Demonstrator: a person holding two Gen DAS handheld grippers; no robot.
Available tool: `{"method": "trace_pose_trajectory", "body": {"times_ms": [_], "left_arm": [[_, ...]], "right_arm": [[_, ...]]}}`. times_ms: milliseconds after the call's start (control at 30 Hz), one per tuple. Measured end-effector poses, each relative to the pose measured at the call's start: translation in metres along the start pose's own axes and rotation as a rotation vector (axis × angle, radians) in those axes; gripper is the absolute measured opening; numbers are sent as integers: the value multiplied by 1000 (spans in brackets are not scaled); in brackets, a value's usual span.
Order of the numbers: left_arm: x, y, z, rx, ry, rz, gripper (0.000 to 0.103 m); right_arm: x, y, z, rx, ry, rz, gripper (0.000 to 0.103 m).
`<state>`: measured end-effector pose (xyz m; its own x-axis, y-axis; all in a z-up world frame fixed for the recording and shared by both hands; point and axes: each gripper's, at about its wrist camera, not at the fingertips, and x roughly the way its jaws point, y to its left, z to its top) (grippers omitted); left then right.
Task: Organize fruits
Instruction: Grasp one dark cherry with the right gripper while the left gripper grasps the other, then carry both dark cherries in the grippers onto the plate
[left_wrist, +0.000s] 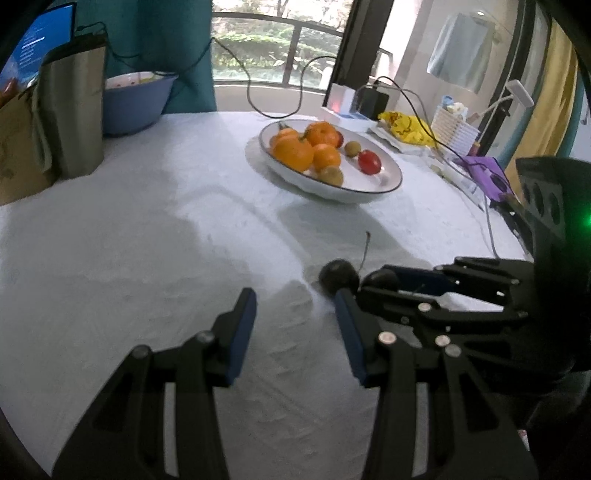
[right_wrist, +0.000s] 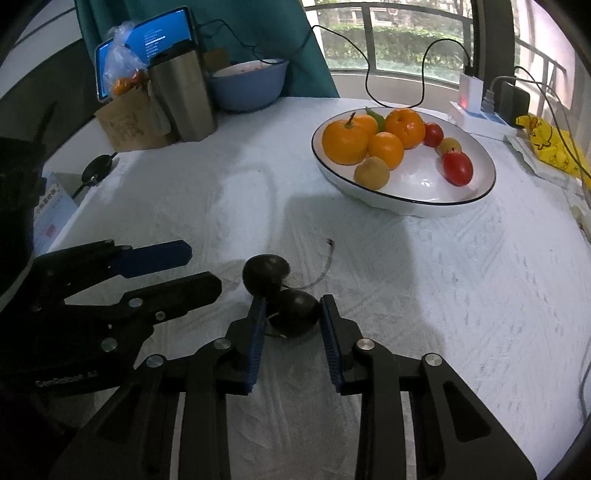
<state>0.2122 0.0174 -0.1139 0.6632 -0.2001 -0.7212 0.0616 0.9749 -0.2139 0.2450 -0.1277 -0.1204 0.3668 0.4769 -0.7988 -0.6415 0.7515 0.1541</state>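
Two dark cherries lie on the white tablecloth: a far one (right_wrist: 265, 274) with a long stem, and a near one (right_wrist: 295, 313). My right gripper (right_wrist: 293, 308) sits around the near cherry, its blue pads close on both sides, jaws partly closed; whether the pads touch the cherry I cannot tell. My left gripper (left_wrist: 295, 304) is open and empty just left of the cherries (left_wrist: 339, 277). A white plate (right_wrist: 476, 184) holds oranges (right_wrist: 345, 140), red fruits (right_wrist: 457, 168) and small brown fruits (right_wrist: 371, 173). The plate also shows in the left wrist view (left_wrist: 384, 184).
At the back left stand a steel tumbler (right_wrist: 183, 99), a blue bowl (right_wrist: 249, 86), a brown paper bag (right_wrist: 127, 123) and a tablet (right_wrist: 147, 40). At the right lie chargers with cables (right_wrist: 471, 90) and a yellow bag (right_wrist: 546, 142).
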Motion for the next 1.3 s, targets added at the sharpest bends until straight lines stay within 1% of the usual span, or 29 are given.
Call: {"method": "trace_pose_trajectory", "body": {"times_ms": [233, 500, 533, 600, 667, 767, 900, 1100, 1300], "left_arm": [[15, -19, 10, 40, 15, 4, 46], [37, -31, 16, 70, 56, 34, 45], [38, -32, 16, 73, 56, 34, 44], [40, -33, 18, 77, 59, 30, 34], [40, -35, 18, 78, 60, 26, 29], [39, -38, 19, 80, 62, 24, 29], [34, -43, 26, 76, 49, 13, 29], [26, -52, 46, 91, 3, -6, 29], [33, -62, 68, 112, -21, -25, 29]], "right_arm": [[-20, -25, -1, 49, -44, -27, 31], [-35, -54, -5, 91, -73, -41, 31], [-37, -57, -4, 93, -76, -42, 31], [-39, -61, -3, 97, -81, -43, 31], [-41, -65, -1, 98, -88, -44, 31], [-45, -72, 4, 101, -99, -46, 31], [-49, -81, 12, 100, -114, -49, 31], [-53, -91, 26, 96, -138, -55, 31], [-52, -100, 41, 85, -150, -58, 31]]}}
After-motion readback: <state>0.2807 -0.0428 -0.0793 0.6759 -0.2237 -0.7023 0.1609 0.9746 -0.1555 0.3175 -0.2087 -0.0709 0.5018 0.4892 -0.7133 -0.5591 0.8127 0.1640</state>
